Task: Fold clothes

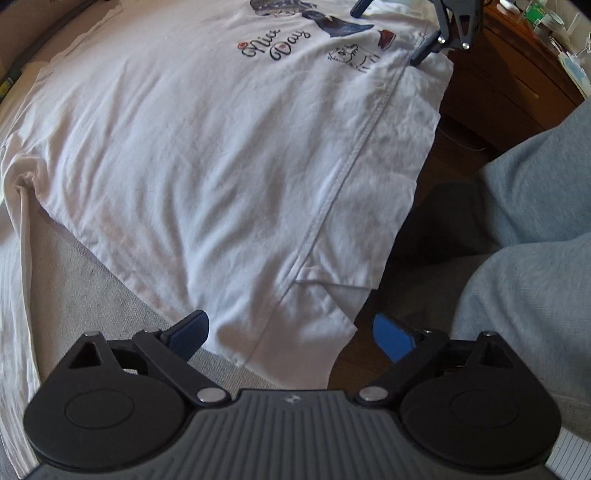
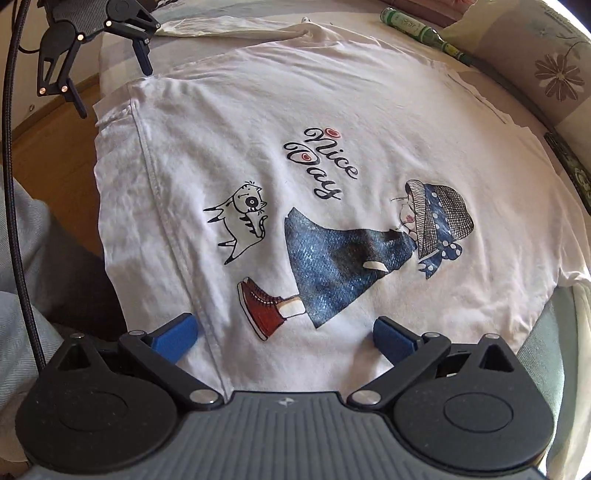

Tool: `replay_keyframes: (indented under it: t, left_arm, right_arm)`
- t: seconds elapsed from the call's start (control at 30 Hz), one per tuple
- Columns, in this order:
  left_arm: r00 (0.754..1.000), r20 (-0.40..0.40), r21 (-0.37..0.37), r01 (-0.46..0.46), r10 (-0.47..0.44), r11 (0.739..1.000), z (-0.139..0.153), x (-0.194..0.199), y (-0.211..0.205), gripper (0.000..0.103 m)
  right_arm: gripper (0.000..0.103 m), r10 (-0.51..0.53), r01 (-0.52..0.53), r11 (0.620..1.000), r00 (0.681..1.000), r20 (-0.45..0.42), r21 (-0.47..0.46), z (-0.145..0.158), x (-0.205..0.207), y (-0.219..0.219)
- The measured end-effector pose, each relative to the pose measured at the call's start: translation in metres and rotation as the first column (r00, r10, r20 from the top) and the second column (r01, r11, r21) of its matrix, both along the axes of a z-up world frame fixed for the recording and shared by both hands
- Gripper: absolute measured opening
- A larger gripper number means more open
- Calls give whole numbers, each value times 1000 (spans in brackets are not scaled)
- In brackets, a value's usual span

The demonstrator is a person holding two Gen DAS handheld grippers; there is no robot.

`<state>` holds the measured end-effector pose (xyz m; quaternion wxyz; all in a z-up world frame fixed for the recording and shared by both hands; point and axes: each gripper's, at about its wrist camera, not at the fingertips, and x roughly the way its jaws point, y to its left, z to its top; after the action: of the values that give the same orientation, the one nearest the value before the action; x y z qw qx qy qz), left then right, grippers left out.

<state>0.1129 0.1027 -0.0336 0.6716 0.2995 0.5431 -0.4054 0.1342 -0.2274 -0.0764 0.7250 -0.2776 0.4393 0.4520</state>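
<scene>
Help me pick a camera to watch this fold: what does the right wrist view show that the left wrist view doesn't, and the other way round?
Only the right wrist view shows the whole print, with the girl in the blue dress, and a green bottle beyond the shirt. Only the left wrist view shows the shirt's near corner hanging off the grey surface, and a wooden cabinet. Both show the white T-shirt spread flat, its "Nice Day" lettering, the cat drawing, and both open grippers, left gripper and right gripper.

Each handheld claw has a ribbed grey body (image 2: pixel 284 435), two round black plastic discs, black linkage arms with silver rivets (image 2: pixel 201 396) and blue finger pads (image 2: pixel 175 338). A braided black cable (image 2: pixel 14 206) runs alongside. The person wears light grey trousers (image 1: pixel 532 295).
</scene>
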Motion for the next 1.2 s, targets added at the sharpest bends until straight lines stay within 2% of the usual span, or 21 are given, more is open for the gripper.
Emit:
replay_keyframes:
  t: [0.1,0.17,0.23,0.3,0.43,0.53,0.67,0.77,0.83,0.9,0.97,1.03,1.1,1.2]
  left_arm:
    - [999,4,-43,44,-44,998,-5,3,-21,96]
    - [999,-15,-11,31,-31,999,-21,0,-32,96]
    - [998,-3,3,59,-59,998,-26,-11,-25,97]
    - [995,-14,25,101,-100,995,-26,-22,-13,98]
    - [993,-17,76,117,-116,990,-17,-23,3,97]
    - [994,55,54,86,-89,995,-3,-5,0,97]
    - [971,203,-11,134,-129,991,9,26,-25,97]
    - [966,250,-50,84,-69,995,4,60,-50,97]
    - [961,273,-33,51,-40,998,-7,75,-57,97]
    - [963,267,-6,29,-26,1000,-21,80,-51,99]
    - [969,248,-47,-6,18,999,-21,81,-37,100]
    - [976,211,-19,-49,52,999,-18,85,-38,100]
    - [975,217,-1,-54,53,999,-11,87,-41,98]
    - [960,266,-42,-74,83,996,3,99,-50,98]
  right_arm:
    - [103,5,-5,999,1000,7,53,3,-1,11]
    - [103,0,1,999,1000,-8,35,-3,1,18]
    - [103,-17,18,999,1000,-20,48,-3,0,10]
    - [103,-25,26,999,999,-27,28,-4,-5,-3]
    - [103,-6,4,999,1000,-26,-48,-1,-15,-21]
    - [103,-37,37,999,999,3,-21,12,-12,-18]
    - [103,-100,99,995,993,60,28,8,3,-2]
    - [103,-197,196,980,980,18,44,-7,17,-4]
    - [103,-245,244,968,969,11,63,-10,14,-14]
    - [103,-265,264,964,964,22,46,-9,2,-25]
    - [103,-294,294,956,956,-1,13,-6,-8,-37]
    - [103,-307,307,951,952,-3,-21,0,-14,-41]
    - [103,-311,311,949,950,14,-50,8,-18,-41]
    - [103,-414,413,910,907,70,40,21,-8,-34]
